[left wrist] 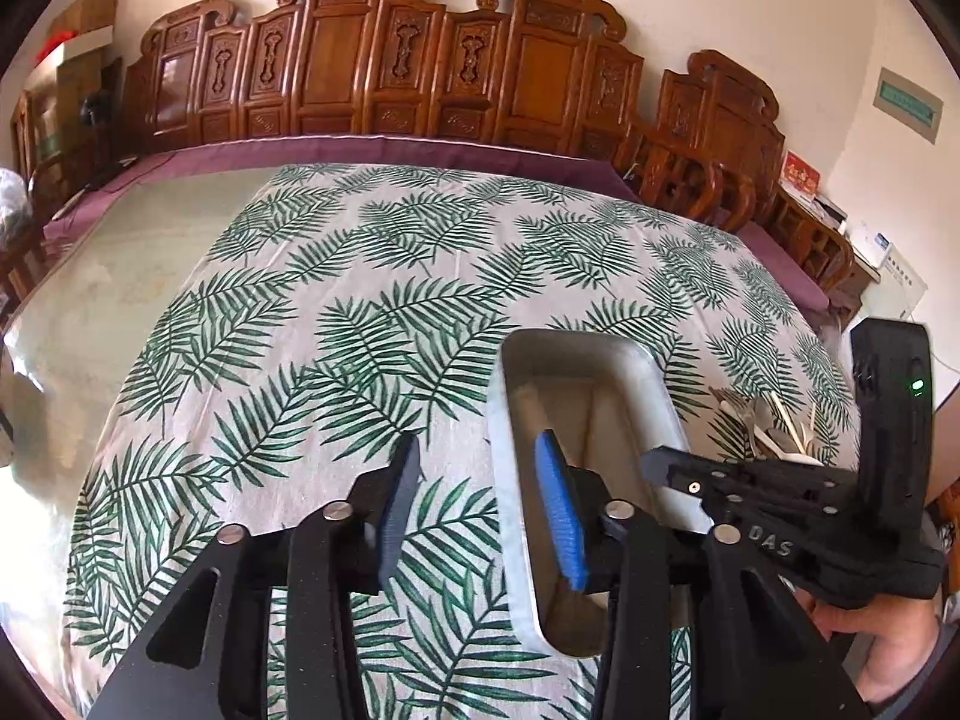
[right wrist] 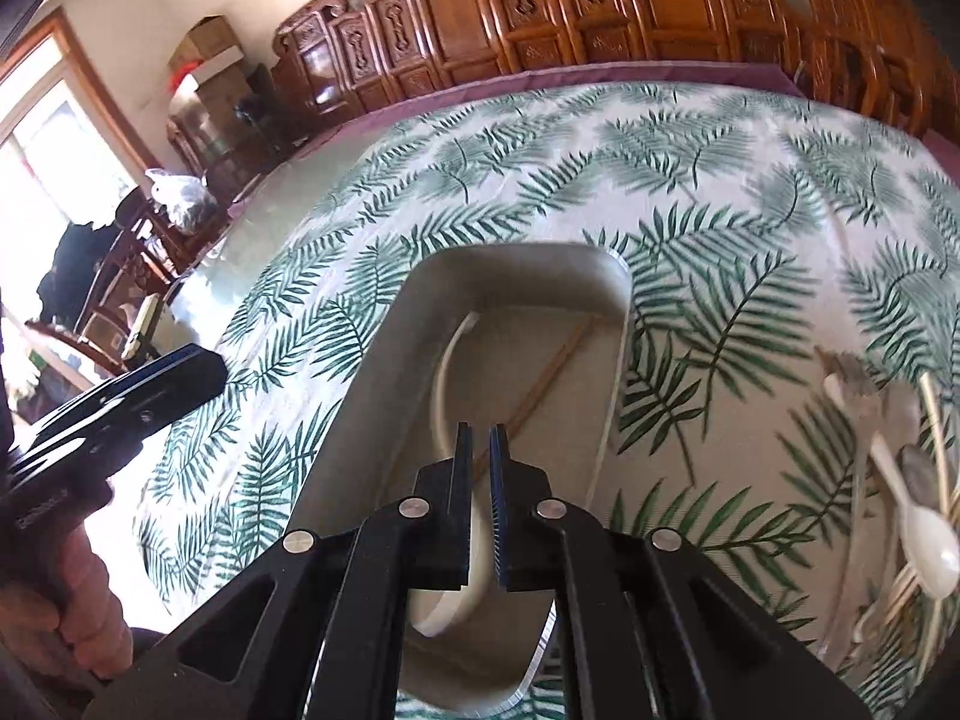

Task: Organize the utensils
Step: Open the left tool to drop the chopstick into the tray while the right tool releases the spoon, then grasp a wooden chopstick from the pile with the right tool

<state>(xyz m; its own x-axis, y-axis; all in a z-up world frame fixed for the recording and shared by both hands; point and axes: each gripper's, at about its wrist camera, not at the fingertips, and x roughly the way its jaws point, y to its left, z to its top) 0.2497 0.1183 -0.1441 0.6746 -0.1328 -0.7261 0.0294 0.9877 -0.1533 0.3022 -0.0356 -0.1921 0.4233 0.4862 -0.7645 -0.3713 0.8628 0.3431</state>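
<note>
A grey rectangular tray (right wrist: pixel 384 348) lies on the leaf-patterned tablecloth. Inside it are a white spoon (right wrist: pixel 444 396) and a wooden chopstick (right wrist: pixel 549 375). My right gripper (right wrist: pixel 480 462) hovers over the tray's near end, its jaws narrowly apart with nothing between them. My left gripper (left wrist: pixel 480 492) is open and empty, its right finger over the tray (left wrist: pixel 660 384) and its left finger over the cloth. A pile of loose utensils (right wrist: pixel 918 516), with a white spoon, a metal spoon, a fork and chopsticks, lies right of the tray, and also shows in the left wrist view (left wrist: pixel 774 426).
The table is wide, with a purple cloth edge (left wrist: pixel 372 147) at the far side. Carved wooden chairs (left wrist: pixel 360 60) line the wall behind it. The right gripper's body (left wrist: pixel 840 510) and hand show in the left wrist view.
</note>
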